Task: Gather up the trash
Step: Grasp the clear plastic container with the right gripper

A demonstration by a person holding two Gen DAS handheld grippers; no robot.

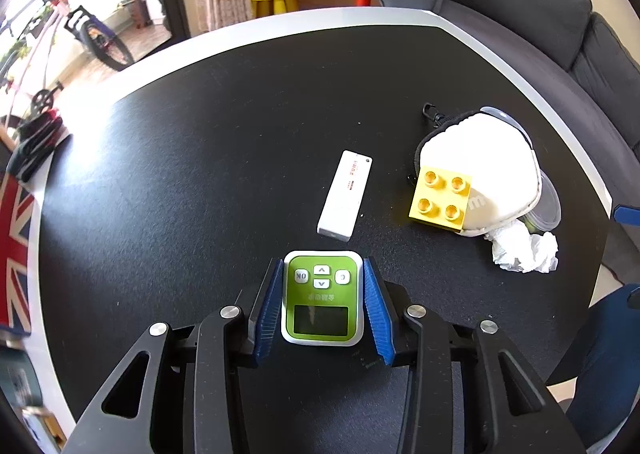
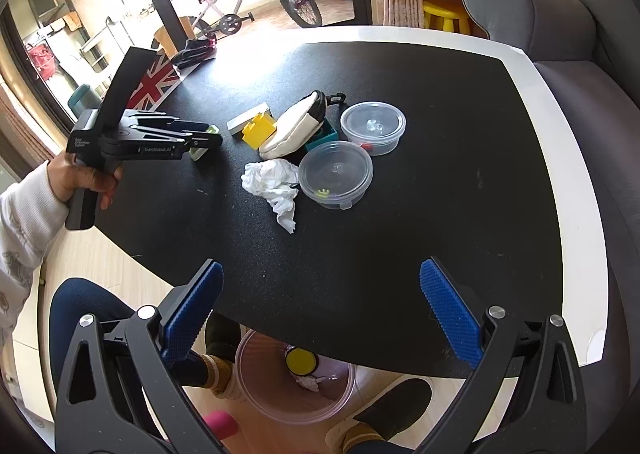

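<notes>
Your left tool grips the green device on the surface, your right tool stands wide; next, I think, carry it to the bin.

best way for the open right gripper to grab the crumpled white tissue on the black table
Take the crumpled white tissue across its bulky upper wad, coming from above on its near, open side. The thin tail is too flimsy, and the clear round plastic container crowds the far right.
</notes>
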